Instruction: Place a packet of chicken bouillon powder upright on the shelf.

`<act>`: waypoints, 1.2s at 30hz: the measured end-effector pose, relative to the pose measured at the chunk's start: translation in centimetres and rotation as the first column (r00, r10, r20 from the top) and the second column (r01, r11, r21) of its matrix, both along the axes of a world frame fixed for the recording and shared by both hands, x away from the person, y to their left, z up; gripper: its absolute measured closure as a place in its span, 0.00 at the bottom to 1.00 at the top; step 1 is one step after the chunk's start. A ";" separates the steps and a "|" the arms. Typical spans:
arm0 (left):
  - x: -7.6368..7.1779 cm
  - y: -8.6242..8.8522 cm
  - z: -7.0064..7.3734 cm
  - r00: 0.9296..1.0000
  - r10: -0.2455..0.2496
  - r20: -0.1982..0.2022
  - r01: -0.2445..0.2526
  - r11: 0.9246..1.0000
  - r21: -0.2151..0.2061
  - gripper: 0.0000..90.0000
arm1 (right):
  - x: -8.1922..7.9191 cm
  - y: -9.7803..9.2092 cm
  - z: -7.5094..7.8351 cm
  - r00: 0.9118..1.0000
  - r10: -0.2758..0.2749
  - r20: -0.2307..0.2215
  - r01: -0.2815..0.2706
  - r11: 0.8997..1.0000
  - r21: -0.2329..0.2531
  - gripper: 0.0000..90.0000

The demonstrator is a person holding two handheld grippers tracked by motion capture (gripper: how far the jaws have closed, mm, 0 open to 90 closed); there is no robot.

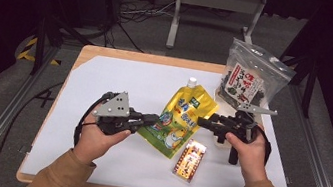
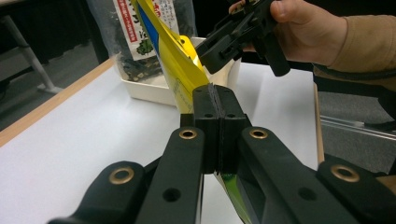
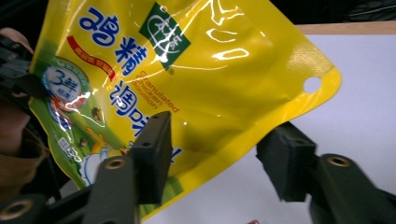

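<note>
Two grippers meet at one yellow pouch near the middle of the white table. The left gripper comes in from nine o'clock, its jaws pressed together on the pouch's lower edge; in the left gripper view the yellow film rises out from between the clamped pads. The right gripper arrives from three o'clock with jaws spread wide, one on each side of the pouch's edge in the right gripper view, neither clearly touching it. A small orange packet lies flat at five o'clock of the pouch. A dark seaweed bag stands in a white tray at two o'clock.
</note>
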State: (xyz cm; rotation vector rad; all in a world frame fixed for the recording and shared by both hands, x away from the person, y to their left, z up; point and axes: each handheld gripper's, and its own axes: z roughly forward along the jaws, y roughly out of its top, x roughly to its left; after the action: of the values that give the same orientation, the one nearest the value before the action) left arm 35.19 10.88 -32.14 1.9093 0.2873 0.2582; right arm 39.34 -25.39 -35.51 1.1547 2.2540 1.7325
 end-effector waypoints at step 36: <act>1.9 -0.5 -2.5 0.997 0.053 -0.050 -0.046 0.991 0.124 0.99 | -1.3 -0.4 2.9 0.983 0.184 0.008 -0.183 0.983 -0.011 0.92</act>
State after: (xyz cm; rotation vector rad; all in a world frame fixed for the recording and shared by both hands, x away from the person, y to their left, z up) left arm 37.08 10.33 -34.60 2.0345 0.3616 0.2636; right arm 38.02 -25.83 -32.59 0.9614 2.4293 1.7815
